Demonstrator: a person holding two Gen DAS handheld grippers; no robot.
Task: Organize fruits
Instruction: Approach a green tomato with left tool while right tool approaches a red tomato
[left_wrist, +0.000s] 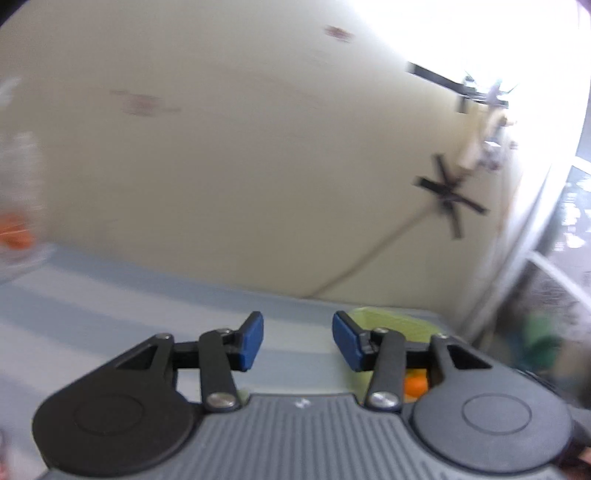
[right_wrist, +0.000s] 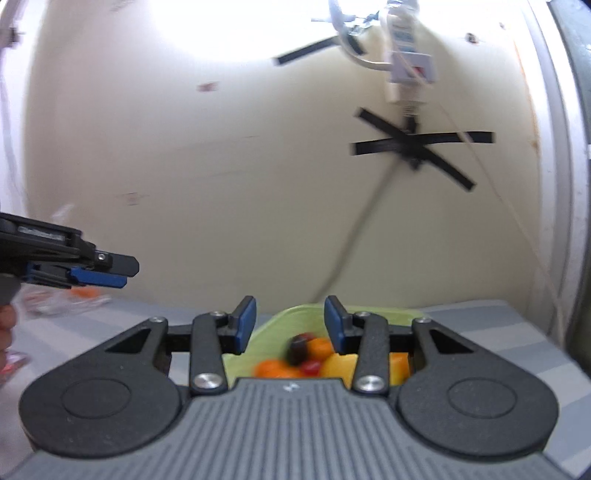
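We are looking along the right gripper (right_wrist: 289, 325) at a green bowl (right_wrist: 280, 317) sitting straight ahead and just below its tips; the fruits (right_wrist: 306, 356) are lying heaped inside it, orange pieces, a dark rounded one, a small red one and yellow wedges, all blurred. Its blue pads are standing a modest way apart with nothing between them, only the bowl's inside showing through the gap. From the left wrist view we are seeing the left gripper (left_wrist: 297, 341) with its pads likewise parted a little and empty, pointing at the striped table (left_wrist: 110, 295) and the pale wall; the same bowl is lying off to its right and partly under its right finger, a scrap of orange showing below. Far to that gripper's left we are noting one more orange item (left_wrist: 14, 232) inside something clear and crinkled, too smeared to name. In the right wrist view the left gripper is hanging at the left edge, above that clear wrapping, well apart from the bowl. We are judging that the coming move turns on this split: the right hand is nearer the bowl, the left hand nearer the stray orange piece. No long axis is readable on any fruit here.
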